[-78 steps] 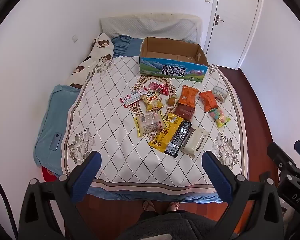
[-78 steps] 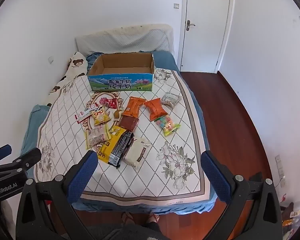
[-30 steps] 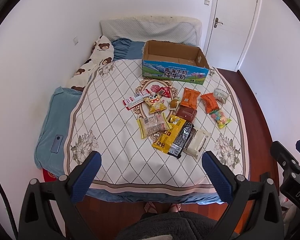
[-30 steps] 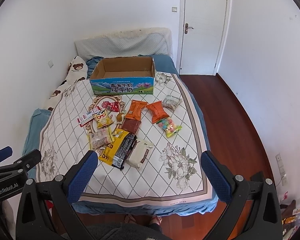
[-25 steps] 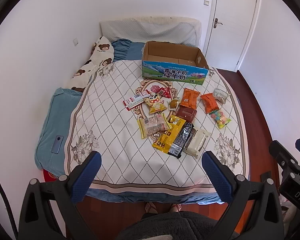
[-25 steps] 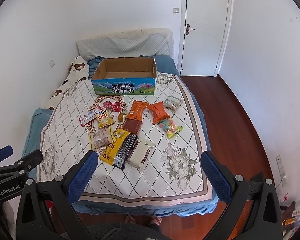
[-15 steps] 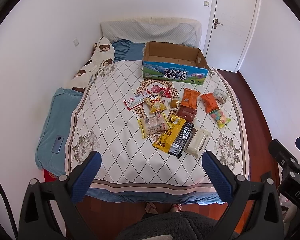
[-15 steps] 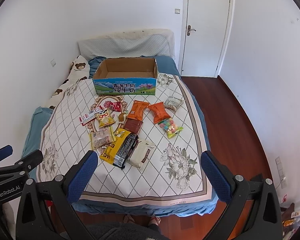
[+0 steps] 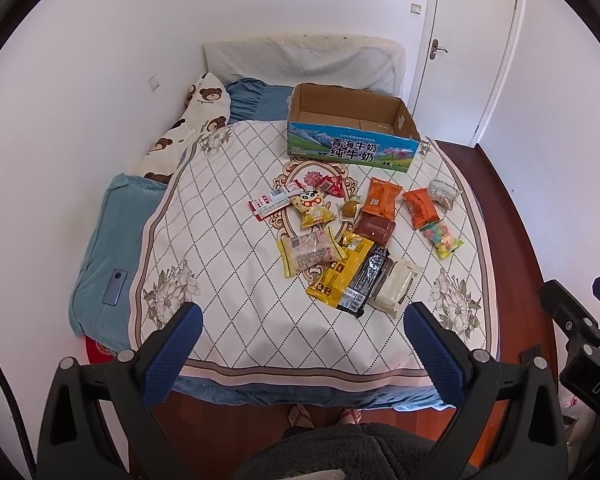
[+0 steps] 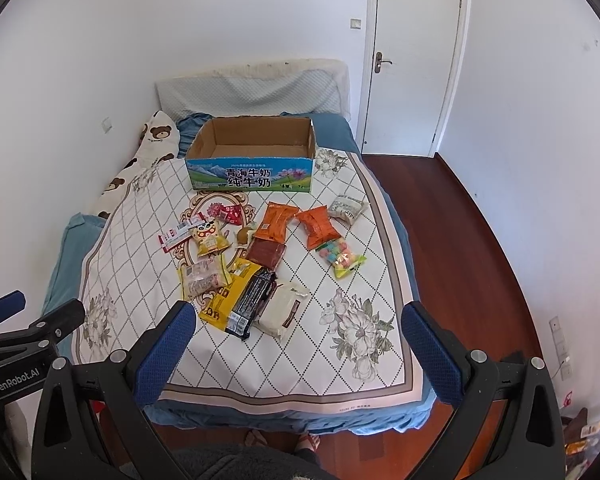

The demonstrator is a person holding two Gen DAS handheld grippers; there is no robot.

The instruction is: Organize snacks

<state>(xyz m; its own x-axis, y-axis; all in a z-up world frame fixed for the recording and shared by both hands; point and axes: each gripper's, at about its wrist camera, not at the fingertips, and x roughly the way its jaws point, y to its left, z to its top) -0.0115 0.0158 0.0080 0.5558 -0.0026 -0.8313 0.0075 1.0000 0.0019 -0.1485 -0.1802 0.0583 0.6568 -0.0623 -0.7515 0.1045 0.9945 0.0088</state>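
Bedroom, bed (image 9: 236, 216) covered in loose snacks (image 9: 356, 236) just in front of the empty cardboard box (image 9: 352, 148), both my tongs (image 9: 300, 340) (image 10: 298, 340) wide open holding nothing, so I reckon step one: reach down, grab the nearest packet.

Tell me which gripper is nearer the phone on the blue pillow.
Left. The left gripper hangs open off the foot of the bed, with the phone ahead and to its left. The right gripper is on the left one's far side, farther from the phone.
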